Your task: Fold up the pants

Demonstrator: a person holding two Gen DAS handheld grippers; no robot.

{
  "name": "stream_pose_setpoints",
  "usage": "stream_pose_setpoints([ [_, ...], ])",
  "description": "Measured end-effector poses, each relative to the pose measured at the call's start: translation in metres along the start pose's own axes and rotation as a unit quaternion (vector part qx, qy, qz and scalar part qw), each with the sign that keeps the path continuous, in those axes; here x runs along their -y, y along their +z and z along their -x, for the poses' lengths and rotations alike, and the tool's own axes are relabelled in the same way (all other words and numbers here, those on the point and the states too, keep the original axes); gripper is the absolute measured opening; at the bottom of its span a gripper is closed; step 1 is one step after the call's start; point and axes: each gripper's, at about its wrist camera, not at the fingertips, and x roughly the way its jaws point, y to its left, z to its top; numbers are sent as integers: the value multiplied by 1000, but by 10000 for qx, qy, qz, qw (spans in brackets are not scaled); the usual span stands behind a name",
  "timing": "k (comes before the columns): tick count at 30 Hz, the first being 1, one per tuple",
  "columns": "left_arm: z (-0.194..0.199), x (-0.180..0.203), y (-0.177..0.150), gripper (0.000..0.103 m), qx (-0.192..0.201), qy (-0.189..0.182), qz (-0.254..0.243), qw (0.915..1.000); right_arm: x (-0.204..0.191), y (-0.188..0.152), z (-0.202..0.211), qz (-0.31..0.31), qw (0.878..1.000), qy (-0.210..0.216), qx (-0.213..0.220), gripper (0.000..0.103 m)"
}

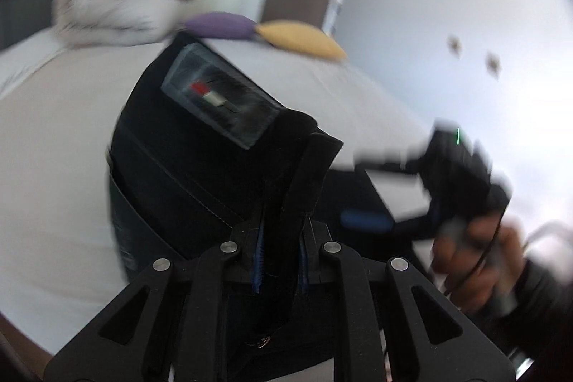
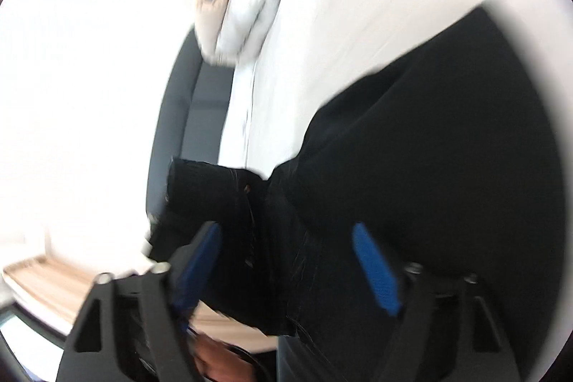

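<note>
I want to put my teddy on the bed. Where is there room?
The white sheet left of the black pants is bare. The far end is crowded with a white pillow, purple cushion and yellow cushion.

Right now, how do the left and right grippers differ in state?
The left gripper is shut on the black pants; the right gripper is open, its blue pads wide apart. The left lifts fabric; the right grips none. Both are black with blue pads.
</note>
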Motion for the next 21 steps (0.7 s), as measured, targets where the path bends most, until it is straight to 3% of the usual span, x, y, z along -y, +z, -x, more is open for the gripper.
stream_pose_setpoints([
  [4,-47,55,-39,12,-671,-69,-843,9942,10,-3,23,4,9999,-49,-117,85],
  [6,-52,74,-54,12,-704,64,-1239,9898,12,-5,23,118,9992,-289,-260,82],
  [9,-50,80,-51,12,-627,149,-1465,9871,12,-1,18,178,9970,-657,-358,70],
  [12,-47,83,-48,12,-558,168,-1568,9859,13,3,11,253,9933,-1021,-486,51],
  [15,-41,90,-55,12,-520,202,-1693,9840,19,5,2,327,9909,-1196,-522,31],
  [17,-23,96,-79,12,-510,180,-1740,9833,17,-3,-4,395,9897,-1280,-508,17],
  [21,-15,98,-74,12,-463,81,-1786,9828,3,-7,5,865,9833,-1562,-356,14],
])
